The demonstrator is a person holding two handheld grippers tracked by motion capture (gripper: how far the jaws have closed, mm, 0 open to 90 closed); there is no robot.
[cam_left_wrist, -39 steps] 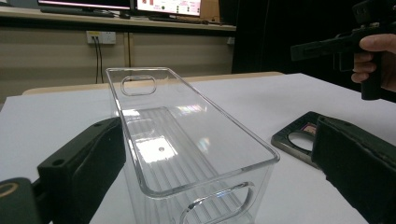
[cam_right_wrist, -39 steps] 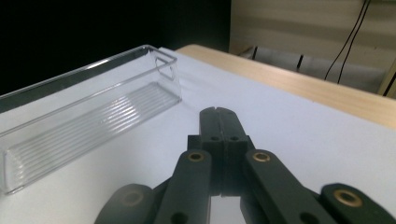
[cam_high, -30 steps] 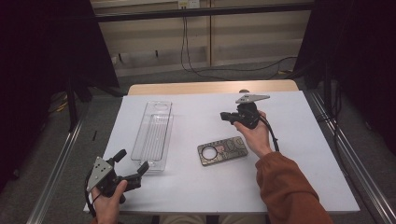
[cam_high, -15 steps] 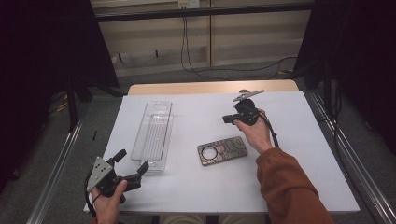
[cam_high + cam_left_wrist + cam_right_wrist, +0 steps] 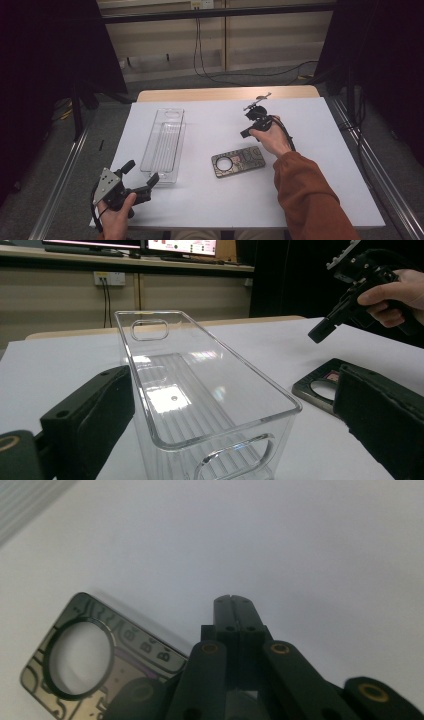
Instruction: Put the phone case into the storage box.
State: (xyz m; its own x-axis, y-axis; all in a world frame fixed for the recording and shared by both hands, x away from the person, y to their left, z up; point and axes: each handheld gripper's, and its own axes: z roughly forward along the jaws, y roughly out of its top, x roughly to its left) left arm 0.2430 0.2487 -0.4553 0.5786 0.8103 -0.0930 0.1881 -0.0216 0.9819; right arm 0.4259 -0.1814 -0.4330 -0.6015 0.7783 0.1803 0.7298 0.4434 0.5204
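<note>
A clear plastic tray (image 5: 162, 145) lies lengthwise on the left half of the white table. Its near end stands between the jaws of my left gripper (image 5: 143, 171), which is open; in the left gripper view the tray (image 5: 200, 390) sits in the gap without touching either jaw. A dark flat plate with a round hole (image 5: 237, 161) lies in the middle of the table. My right gripper (image 5: 243, 134) hovers just beyond it, shut on nothing and pointing down and left. In the right gripper view the closed jaws (image 5: 232, 600) hang over the plate's (image 5: 95, 660) right end.
The white table top (image 5: 310, 165) has bare room to the right of the plate and along the far side. Metal rails (image 5: 370, 165) run beside both long edges. Cables (image 5: 215, 70) lie on the floor behind the table.
My right gripper has drifted a little to the left and its jaws have tipped down towards the plate. The left gripper, the tray and the plate have stayed put.
</note>
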